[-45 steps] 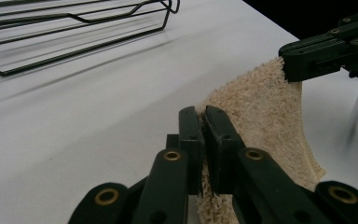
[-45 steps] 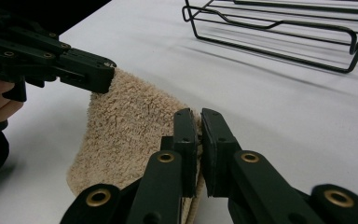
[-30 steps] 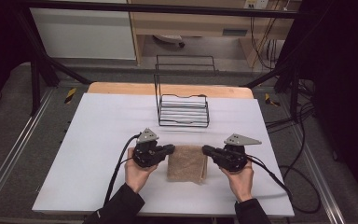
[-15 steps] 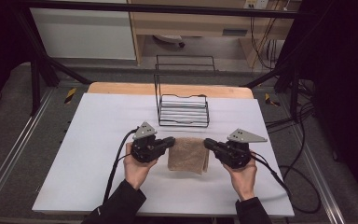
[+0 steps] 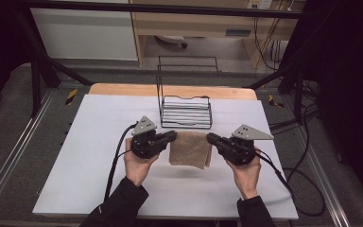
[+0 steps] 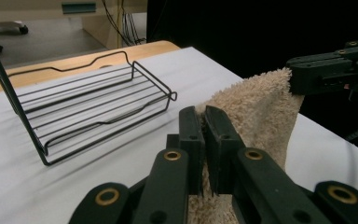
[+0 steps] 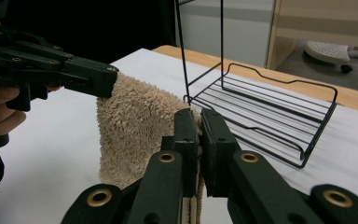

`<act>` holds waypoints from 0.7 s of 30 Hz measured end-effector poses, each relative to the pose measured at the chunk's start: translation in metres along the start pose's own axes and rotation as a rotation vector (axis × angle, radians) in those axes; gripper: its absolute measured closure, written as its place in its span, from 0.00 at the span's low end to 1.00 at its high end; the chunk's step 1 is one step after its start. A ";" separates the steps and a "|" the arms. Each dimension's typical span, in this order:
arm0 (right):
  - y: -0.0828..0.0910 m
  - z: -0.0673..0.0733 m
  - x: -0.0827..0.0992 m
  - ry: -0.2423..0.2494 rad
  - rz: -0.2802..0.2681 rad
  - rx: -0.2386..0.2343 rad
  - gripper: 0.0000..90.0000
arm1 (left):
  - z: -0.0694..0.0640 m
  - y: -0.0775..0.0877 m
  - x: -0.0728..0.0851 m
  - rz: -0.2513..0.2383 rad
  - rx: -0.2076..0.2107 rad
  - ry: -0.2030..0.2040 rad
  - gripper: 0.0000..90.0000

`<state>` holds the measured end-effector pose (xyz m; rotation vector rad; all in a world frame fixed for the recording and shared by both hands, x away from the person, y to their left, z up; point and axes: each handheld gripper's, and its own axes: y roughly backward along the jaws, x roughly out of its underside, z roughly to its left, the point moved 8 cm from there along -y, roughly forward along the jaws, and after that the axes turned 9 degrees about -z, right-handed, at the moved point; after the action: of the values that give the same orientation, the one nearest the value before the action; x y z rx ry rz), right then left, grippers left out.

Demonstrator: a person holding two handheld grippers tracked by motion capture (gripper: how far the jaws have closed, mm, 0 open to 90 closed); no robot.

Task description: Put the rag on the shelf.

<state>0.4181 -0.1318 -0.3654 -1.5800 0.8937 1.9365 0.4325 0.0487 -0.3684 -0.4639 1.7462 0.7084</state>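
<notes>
A beige towel [image 5: 190,149] hangs between the left claw [image 5: 171,135] and the right claw [image 5: 211,138], each gripping one upper corner, so that the cloth spans the gap from claw to claw and drapes downward below both. In the high view the towel's lower edge appears to hang just above the white tabletop [image 5: 90,142], with a faint shadow beneath it. In the left gripper view, the left claw [image 6: 204,122] has its jaws pressed together on the towel [image 6: 254,112], whose pile bulges out above and to the right of the tips; the right claw [image 6: 294,77] bites the far corner. In the right gripper view, the right claw [image 7: 199,122] is likewise clamped on the towel [image 7: 133,130], which falls to the left of and below its tips, while the left claw [image 7: 108,79] pinches the opposite corner farther off. A hand [image 5: 139,165] carries the left claw and another hand [image 5: 246,172] carries the right claw, both entering from the near edge of the tabletop.

Beyond both claws, just past the towel's upper edge, stands a black wire rack [image 5: 186,112] with a tall back frame and a low barred tray. The tray holds nothing, and the towel does not touch it.
</notes>
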 end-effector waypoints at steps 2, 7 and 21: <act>-0.001 0.000 -0.004 0.001 -0.011 0.001 0.95 | 0.001 0.000 -0.005 -0.011 -0.002 -0.001 0.95; -0.003 0.000 -0.016 0.002 -0.043 0.009 0.95 | 0.003 0.002 -0.017 -0.048 -0.007 -0.005 0.95; -0.008 -0.001 -0.045 0.021 -0.106 0.029 0.95 | 0.009 0.001 -0.046 -0.115 -0.030 -0.013 0.95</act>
<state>0.4347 -0.1258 -0.3230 -1.6008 0.8251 1.8294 0.4516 0.0535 -0.3254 -0.5743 1.6843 0.6550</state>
